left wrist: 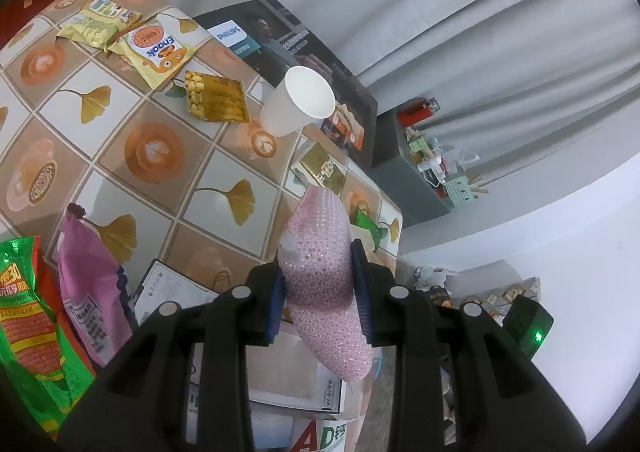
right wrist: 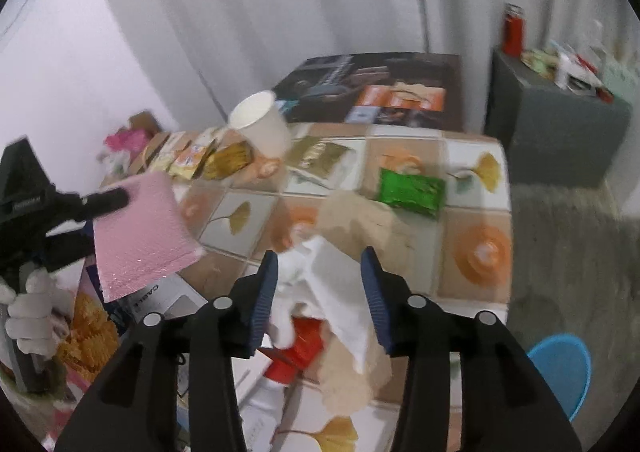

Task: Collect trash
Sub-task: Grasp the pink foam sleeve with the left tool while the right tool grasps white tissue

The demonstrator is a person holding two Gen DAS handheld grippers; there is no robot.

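Over the near edge of the worktop [left wrist: 168, 180]: both tools busy with trash, step judged as carrying picked-up pieces away.
Left tool [left wrist: 320, 292]: closed on a pink foam sheet [left wrist: 324, 276], pinched across its middle, the sheet lifted clear of the worktop; seen from the right wrist view as a flat pink panel [right wrist: 140, 232] off to the left.
Right tool [right wrist: 320, 292]: wide apart around a crumpled white tissue [right wrist: 332, 284]; cannot tell whether the pads [right wrist: 264, 292] press it or merely flank it, blurred view.
Next move, by judgement: a bin for the foam sheet, none in view; closing down on the tissue first on the right side.
Still to collect: paper cup [left wrist: 298, 100] upright near the far edge; yellow snack bags [left wrist: 132, 40] at the far corner; gold wrapper [left wrist: 216, 96] beside the cup; second gold wrapper [left wrist: 320, 168] near the edge; green wrapper [right wrist: 412, 190] toward the right side.
Near clutter: green bag [left wrist: 28, 332] and purple bag [left wrist: 88, 292] at lower left, papers and boxes under the tools.
In the way: dark printed box [left wrist: 288, 48] behind the cup; grey cabinet [right wrist: 556, 132] with a red bottle [right wrist: 513, 30]; blue stool [right wrist: 560, 368] on the floor at right.
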